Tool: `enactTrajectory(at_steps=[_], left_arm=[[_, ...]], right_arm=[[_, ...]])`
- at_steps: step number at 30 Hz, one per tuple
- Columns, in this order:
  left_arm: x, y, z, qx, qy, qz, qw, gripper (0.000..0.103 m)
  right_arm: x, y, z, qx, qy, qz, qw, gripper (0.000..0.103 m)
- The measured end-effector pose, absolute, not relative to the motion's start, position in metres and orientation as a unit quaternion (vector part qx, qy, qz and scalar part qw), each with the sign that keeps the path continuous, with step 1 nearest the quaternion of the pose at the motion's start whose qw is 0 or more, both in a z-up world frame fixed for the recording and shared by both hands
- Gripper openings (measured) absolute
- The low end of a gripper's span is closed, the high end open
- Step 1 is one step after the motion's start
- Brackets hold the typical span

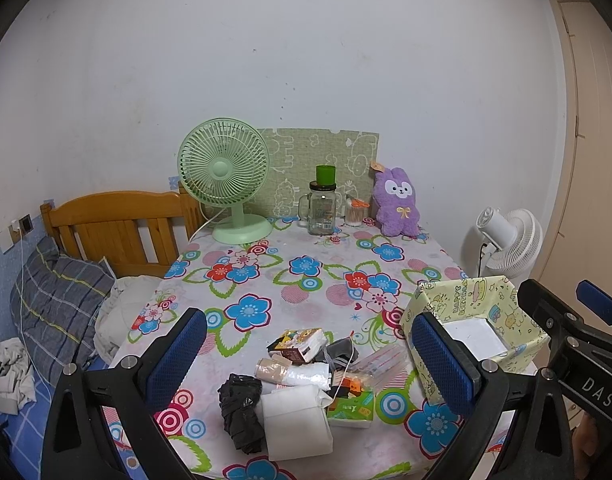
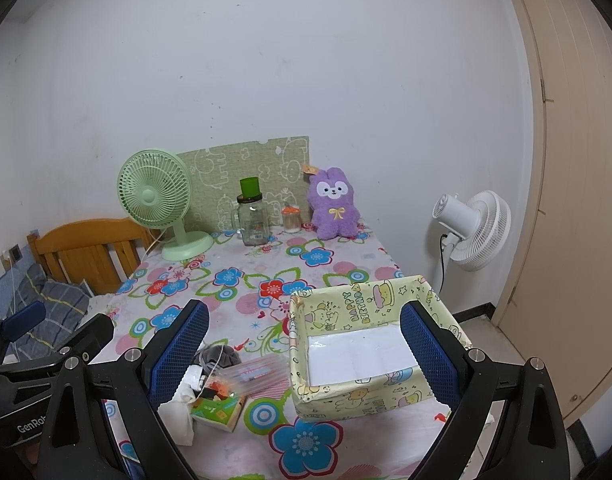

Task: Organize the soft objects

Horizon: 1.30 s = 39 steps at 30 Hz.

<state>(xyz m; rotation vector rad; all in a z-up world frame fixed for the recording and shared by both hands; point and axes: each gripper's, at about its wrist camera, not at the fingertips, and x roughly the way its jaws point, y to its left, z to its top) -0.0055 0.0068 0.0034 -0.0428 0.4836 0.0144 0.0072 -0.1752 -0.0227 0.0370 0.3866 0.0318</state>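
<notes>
Both grippers are hovering above the flowered table [image 1: 306, 288], holding nothing. The left gripper [image 1: 310, 360] is spreading its jaws wide over the pile of soft things [image 1: 297, 384]. The right gripper [image 2: 306, 356] is gaping equally wide around the yellow box [image 2: 346, 344], touching nothing.

This is a bedroom at home: a wooden bed [image 1: 117, 228] with a pillow [image 1: 57, 300] sits at nine o'clock beside a flowery table [image 1: 306, 280] holding a purple bunny toy [image 1: 398, 202].
</notes>
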Motion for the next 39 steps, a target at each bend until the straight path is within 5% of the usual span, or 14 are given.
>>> enactTrajectory(at_steps=[39], left_arm=[[0.001, 0.010, -0.014, -0.012, 0.252, 0.001, 0.968, 0.099]], right_arm=[[0.012, -0.162, -0.030, 0.014, 0.197, 0.035, 0.980, 0.098]])
